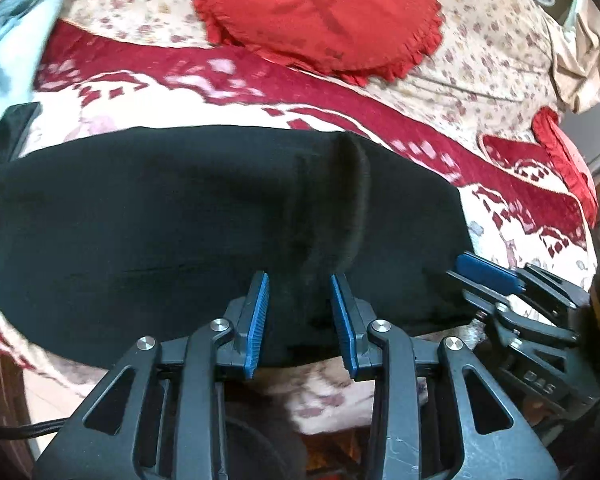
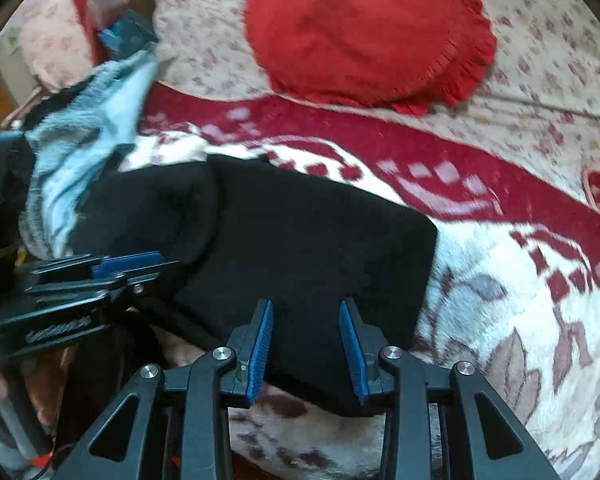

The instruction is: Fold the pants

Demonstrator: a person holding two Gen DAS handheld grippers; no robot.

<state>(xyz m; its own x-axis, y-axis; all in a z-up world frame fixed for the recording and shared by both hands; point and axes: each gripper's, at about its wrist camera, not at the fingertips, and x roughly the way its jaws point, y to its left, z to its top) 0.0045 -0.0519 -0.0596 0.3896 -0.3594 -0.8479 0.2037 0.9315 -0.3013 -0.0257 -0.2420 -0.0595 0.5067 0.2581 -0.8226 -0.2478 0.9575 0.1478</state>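
The black pants (image 1: pixel 172 216) lie folded into a wide band across the red and white patterned blanket (image 1: pixel 236 92). A raised fold ridge (image 1: pixel 348 200) crosses them. My left gripper (image 1: pixel 300 280) is open, its blue pads either side of the near edge at that ridge. My right gripper (image 2: pixel 306 306) is open over the right end of the pants (image 2: pixel 300 240), close to their near edge. The right gripper also shows in the left wrist view (image 1: pixel 496 280), at the pants' right end. The left gripper shows in the right wrist view (image 2: pixel 112 268) at the left.
A round red frilled cushion (image 1: pixel 320 12) lies beyond the pants on a floral bedspread (image 1: pixel 492 32). A light blue and grey garment (image 2: pixel 84 120) lies at the left end. A second red cushion (image 1: pixel 564 160) is at the right edge.
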